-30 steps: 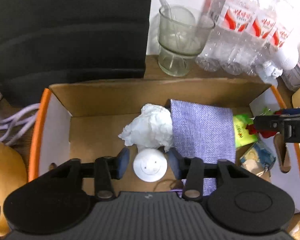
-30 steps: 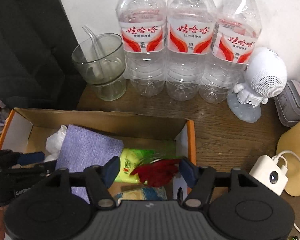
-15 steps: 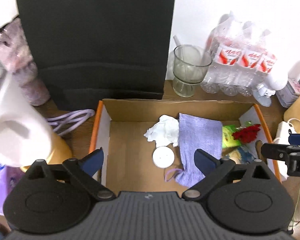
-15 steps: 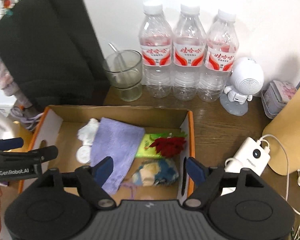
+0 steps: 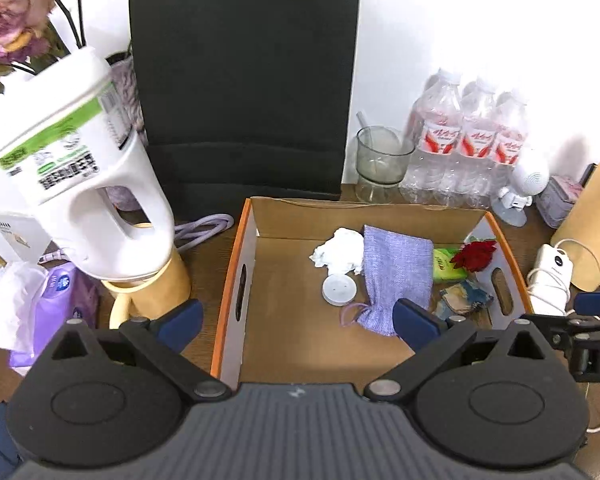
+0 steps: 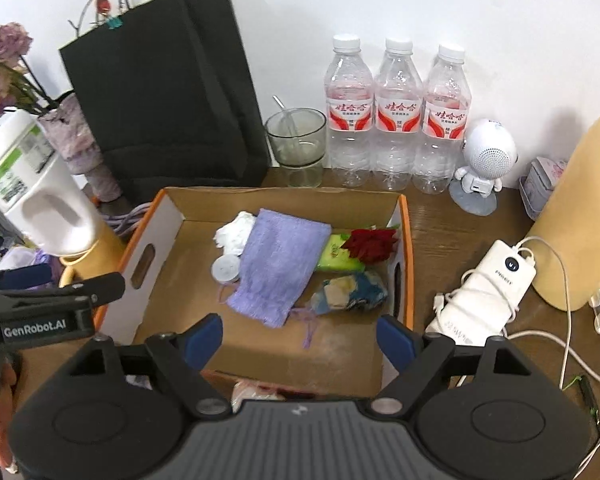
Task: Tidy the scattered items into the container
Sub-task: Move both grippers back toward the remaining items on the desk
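I am holding both tools over the cardboard box (image 6: 404, 240), left tool (image 5: 296, 320) wide apart and empty, right tool (image 6: 300, 338) opening on nothing, lavender pouch (image 6: 278, 266) lying inside at twelve o'clock, long axis eleven-to-five.

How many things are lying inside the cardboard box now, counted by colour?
White: 2, crumpled tissue, round cap
Purple: 1, cloth pouch
Green: 1, packet
Red: 1, rose
Blue and yellow: 1, crumpled wrapper
Total: 6
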A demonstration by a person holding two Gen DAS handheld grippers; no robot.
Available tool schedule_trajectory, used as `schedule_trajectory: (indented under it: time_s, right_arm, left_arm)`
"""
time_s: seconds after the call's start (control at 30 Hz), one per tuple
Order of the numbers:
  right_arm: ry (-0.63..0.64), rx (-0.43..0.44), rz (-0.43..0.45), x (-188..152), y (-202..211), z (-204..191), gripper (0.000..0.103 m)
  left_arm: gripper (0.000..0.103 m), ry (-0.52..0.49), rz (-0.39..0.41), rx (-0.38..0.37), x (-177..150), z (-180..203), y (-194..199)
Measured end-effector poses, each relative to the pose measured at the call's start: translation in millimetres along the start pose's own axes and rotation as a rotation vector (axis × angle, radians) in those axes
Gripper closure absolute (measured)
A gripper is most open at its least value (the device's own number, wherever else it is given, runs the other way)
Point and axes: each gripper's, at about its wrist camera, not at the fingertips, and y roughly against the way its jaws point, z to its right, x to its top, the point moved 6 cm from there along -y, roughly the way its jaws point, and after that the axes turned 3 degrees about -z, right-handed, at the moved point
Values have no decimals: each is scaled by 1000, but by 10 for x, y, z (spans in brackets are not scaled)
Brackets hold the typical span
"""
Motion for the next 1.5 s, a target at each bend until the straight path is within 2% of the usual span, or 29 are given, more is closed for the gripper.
schedule_trajectory:
  time_s: [0.2,0.47,0.6,0.7,0.83,0.93,1.03,1.13,1.27,1.5]
  right_arm:
    - [-16,15,139,-230,248,-103,18]
    - [-23,26,243,-690,254,-205,18]
    - [40,33,310,-1052,342,-246,15]
    - [85,37,364,-1422,397,-243,14]
    - [124,70,431,-1917,427,-223,14]
    - [106,121,460,-2191,374,-187,16]
    - [87,161,451,-2302,268,-188,20]
    - [111,176,462,-2265,212,-243,23]
    - [134,199,482,-2076,146,-296,25]
    - [178,220,461,-1779,-95,-362,26]
  left_arm:
    - [0,-32,136,-17,-215,32,288]
    - [0,-42,213,-35,-688,24,341]
    - [0,-41,278,-1,-1154,-72,406]
    - [0,-26,295,-14,-1610,-157,429]
    - [0,23,284,-50,-2172,-229,412]
    - [0,-43,235,-91,-2432,-129,340]
    - [0,-131,244,-83,-2463,-38,298]
    - [4,-158,244,-114,-2377,26,203]
    - [23,-180,226,-164,-2276,115,-21]
    - [24,-219,191,-219,-2064,250,-380]
